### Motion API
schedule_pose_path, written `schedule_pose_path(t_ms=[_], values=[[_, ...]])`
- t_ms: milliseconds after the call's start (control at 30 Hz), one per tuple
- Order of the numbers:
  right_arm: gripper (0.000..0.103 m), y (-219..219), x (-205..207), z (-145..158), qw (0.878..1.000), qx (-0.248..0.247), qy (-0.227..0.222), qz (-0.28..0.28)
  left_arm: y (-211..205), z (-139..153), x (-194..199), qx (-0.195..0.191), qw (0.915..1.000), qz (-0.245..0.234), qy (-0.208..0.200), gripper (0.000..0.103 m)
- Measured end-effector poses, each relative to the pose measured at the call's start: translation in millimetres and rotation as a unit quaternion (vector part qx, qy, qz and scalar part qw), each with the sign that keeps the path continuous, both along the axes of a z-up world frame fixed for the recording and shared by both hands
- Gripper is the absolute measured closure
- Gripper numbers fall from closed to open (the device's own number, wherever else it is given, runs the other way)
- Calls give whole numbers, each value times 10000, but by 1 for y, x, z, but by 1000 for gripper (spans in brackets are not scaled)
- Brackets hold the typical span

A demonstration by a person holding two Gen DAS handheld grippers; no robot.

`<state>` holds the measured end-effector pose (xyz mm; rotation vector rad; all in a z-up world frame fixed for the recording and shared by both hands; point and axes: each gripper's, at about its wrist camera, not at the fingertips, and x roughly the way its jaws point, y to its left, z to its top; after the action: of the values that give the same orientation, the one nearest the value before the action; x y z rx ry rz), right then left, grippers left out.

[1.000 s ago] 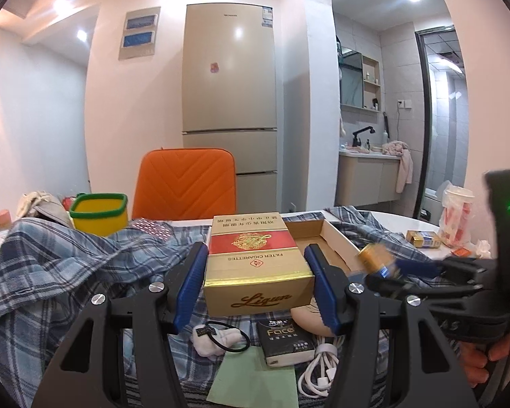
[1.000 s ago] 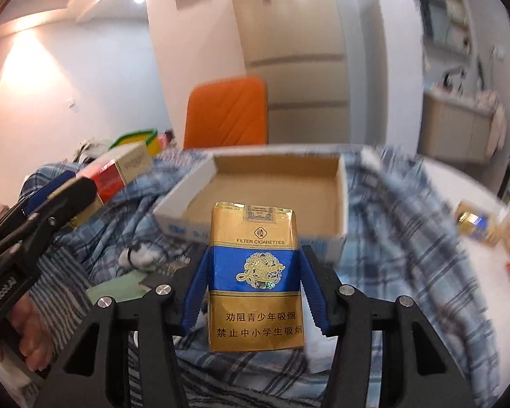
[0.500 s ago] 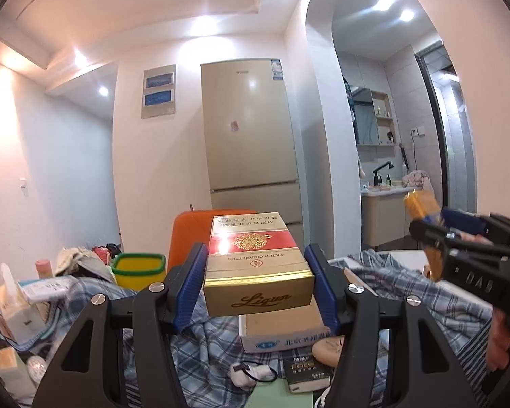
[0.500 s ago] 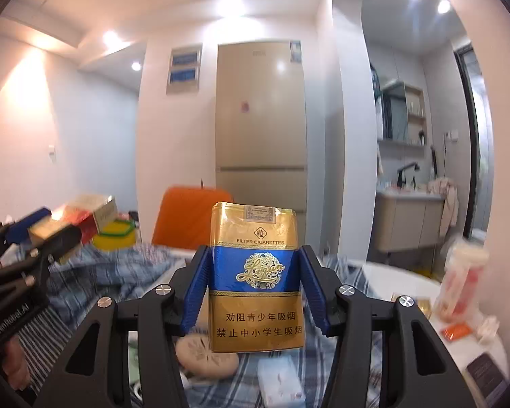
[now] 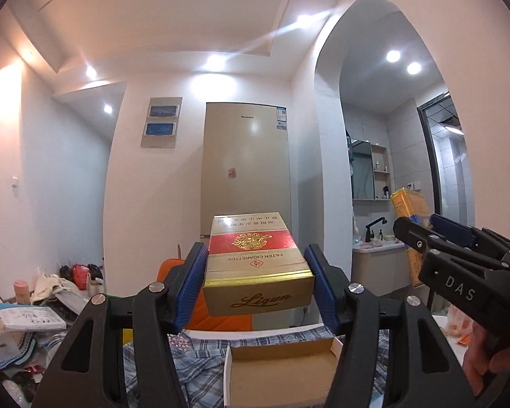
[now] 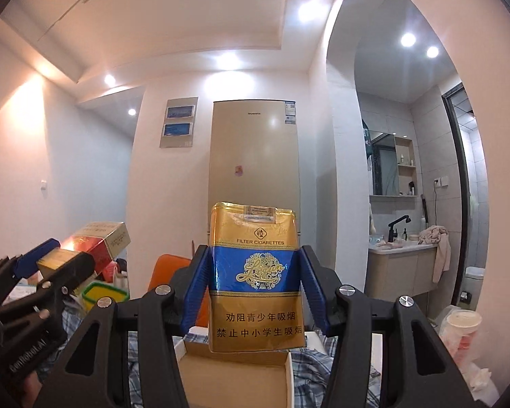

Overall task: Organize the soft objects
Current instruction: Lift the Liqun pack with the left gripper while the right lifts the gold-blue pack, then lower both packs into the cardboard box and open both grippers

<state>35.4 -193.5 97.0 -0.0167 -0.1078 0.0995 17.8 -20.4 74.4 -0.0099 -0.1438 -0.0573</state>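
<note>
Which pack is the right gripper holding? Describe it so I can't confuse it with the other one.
Start at the tall beige fridge; in front of it, the right gripper clamps an upright soft gold pack with a blue band. The left gripper's gold box with a red band is rigid and lies flat.

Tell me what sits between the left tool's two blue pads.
In the left wrist view, the red and gold cigarette box fills the gap of the left tool, clamped on both sides.

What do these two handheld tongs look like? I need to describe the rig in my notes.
Both tongs, left and right, are black plastic linkages with silver pivot screws and ribbed blue finger pads. The right one's side reads "DAS"; the left one's carries small white lettering. No cables or sleeves show.
</note>
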Motion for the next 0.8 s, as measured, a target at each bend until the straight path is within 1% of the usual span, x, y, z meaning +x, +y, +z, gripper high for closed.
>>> schedule_pose_path(t_ms=[67, 133, 200, 267, 333, 400, 467, 567, 667, 733, 767, 800], values=[[48, 2, 12, -10, 10000, 38, 5, -61, -3, -10, 9, 120, 9999, -1, -123, 46], [48, 2, 28, -26, 9994, 118, 229, -219, -5, -21, 16, 208, 9996, -14, -164, 46], [48, -1, 41, -42, 9985, 205, 461, -225, 1, -33, 21, 65, 9998, 36, -187, 46], [48, -2, 51, -58, 9973, 206, 663, -254, 5, -44, 32, 3, 10000, 94, -11, 46], [48, -3, 60, -74, 9961, 148, 842, -236, 7, -55, 43, 16, 9996, 161, 244, 46], [48, -2, 68, -89, 9944, 1, 1016, -306, 7, -65, 51, 86, 9989, 219, 411, 46], [48, 0, 73, -97, 9924, -27, 1217, -183, 6, -69, 56, 113, 9981, 186, 583, 46], [48, -1, 77, -103, 9907, -23, 1354, -114, -1, -71, 57, 232, 9974, 163, 660, 46], [48, -2, 90, -110, 9852, -33, 1714, -15, -9, -76, 63, 406, 9953, 72, 877, 45], [48, 1, 105, -118, 9778, -190, 2072, -236, -12, -78, 68, 454, 9936, 52, 1032, 45], [48, 4, 115, -123, 9716, -314, 2314, -381, -12, -79, 71, 442, 9927, 40, 1119, 45], [48, 5, 126, -130, 9637, -337, 2636, -259, -11, -79, 75, 417, 9916, 39, 1227, 45]])
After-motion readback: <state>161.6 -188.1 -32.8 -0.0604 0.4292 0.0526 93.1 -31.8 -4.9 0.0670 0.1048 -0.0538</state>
